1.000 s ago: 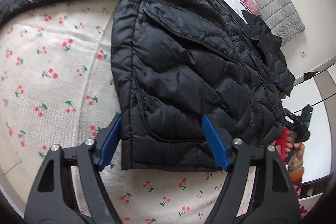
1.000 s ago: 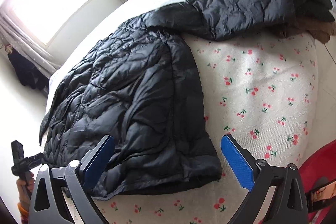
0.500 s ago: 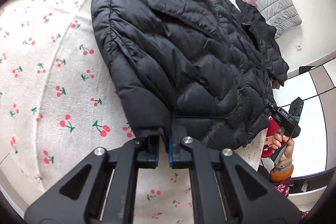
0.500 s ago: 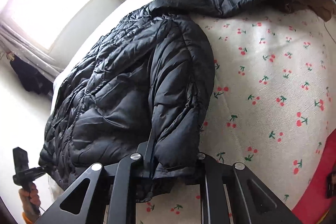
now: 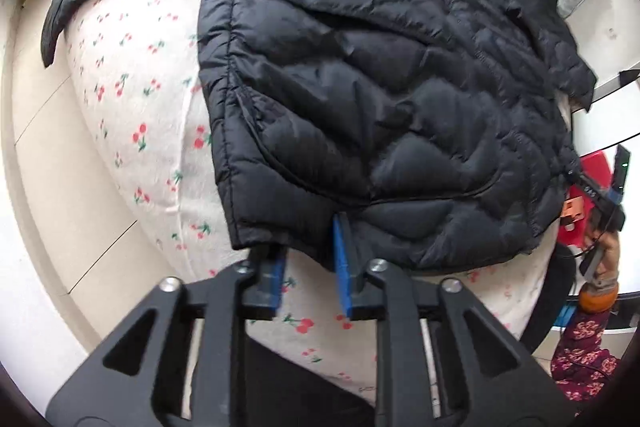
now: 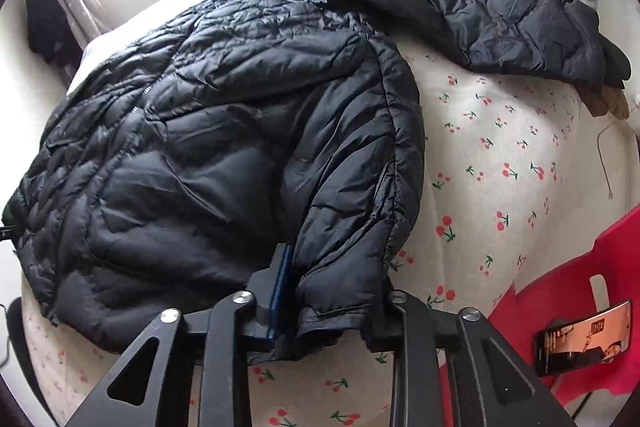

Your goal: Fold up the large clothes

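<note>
We have just eased both grippers' jaws apart, left gripper (image 5: 310, 263) and right gripper (image 6: 332, 291) loosely straddling the black jacket (image 5: 380, 99)'s hem corners without pinching them, to let it settle flat.

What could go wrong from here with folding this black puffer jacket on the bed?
Both claws' jaws have just been opening.
1. The left claw has only the jacket hem between its jaws, so the fold may spring back.
2. The right claw has puffy fabric bunched between its jaws; pulling away could drag it out of place.
3. A second black garment lies close and might get caught in later folds.
</note>
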Tool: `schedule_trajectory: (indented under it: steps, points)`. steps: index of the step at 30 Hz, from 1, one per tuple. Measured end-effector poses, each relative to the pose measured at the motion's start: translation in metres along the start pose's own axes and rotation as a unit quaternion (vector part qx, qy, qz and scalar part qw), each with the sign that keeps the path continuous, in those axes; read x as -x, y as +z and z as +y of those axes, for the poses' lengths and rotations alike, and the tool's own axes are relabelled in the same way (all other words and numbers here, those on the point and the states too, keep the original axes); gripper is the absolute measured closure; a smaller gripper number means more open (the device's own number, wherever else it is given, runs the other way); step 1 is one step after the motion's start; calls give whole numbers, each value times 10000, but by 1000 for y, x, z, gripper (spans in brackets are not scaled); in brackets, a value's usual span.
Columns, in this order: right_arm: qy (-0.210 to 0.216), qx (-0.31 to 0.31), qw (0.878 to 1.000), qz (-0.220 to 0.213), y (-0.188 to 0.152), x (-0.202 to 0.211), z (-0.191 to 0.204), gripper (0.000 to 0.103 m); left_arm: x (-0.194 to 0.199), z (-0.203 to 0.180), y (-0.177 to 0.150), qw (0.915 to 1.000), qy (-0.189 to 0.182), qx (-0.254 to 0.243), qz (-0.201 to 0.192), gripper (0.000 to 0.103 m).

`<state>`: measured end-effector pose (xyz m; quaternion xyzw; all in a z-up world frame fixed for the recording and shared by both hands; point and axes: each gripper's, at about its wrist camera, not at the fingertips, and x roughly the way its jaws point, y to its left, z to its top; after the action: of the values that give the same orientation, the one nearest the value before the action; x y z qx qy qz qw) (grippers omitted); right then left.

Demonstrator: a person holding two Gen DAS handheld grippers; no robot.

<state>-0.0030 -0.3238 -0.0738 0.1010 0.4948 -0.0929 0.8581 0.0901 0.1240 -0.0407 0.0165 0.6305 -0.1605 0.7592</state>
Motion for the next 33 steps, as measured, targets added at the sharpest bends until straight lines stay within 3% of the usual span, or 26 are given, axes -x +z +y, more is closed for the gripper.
schedule_trajectory:
  steps: [3,4,7,10,14,20,21,22,23,24,26,28,30,33]
  points:
    - [16,-126,9999,-67,8,11,-16,46,12,1,5,9994,203,63,-258,51]
    - [52,-174,9997,-164,12,19,-24,44,20,-1,10,9987,259,83,-425,41]
    - [-94,-499,9970,-578,23,39,-47,31,48,-10,28,9939,427,87,-1011,27]
    - [-640,-905,9888,-998,46,60,-87,25,56,-18,48,9909,368,-9,-1291,26]
    - [-1048,-1451,9730,-1458,80,71,-144,19,61,-50,75,9888,359,-339,-1410,26]
    - [-1144,-1948,9619,-1542,132,39,-210,19,33,-141,135,9843,42,-1127,-1356,26]
    - [-1034,-2032,9614,-1538,136,33,-218,24,26,-160,148,9821,-97,-1300,-1357,26]
    - [-855,-2151,9613,-1492,140,28,-225,38,17,-179,161,9790,-241,-1479,-1382,26]
    - [-711,-2183,9622,-1464,143,27,-229,90,10,-199,174,9759,-344,-1642,-1395,26]
    - [-580,-2018,9679,-1381,152,28,-226,99,1,-218,186,9730,-383,-1794,-1404,27]
    - [-974,-1344,9685,-1857,170,50,-207,100,-17,-257,214,9656,-347,-2110,-1480,34]
    - [-1573,-820,9592,-2204,192,75,-192,100,-36,-289,243,9591,-426,-2318,-1565,60]
    - [-1908,-606,9476,-2491,214,96,-189,100,-55,-316,272,9586,-792,-2211,-1613,80]
    - [-2405,-487,9283,-2792,245,115,-198,100,-88,-353,311,9551,-1289,-1948,-1822,84]
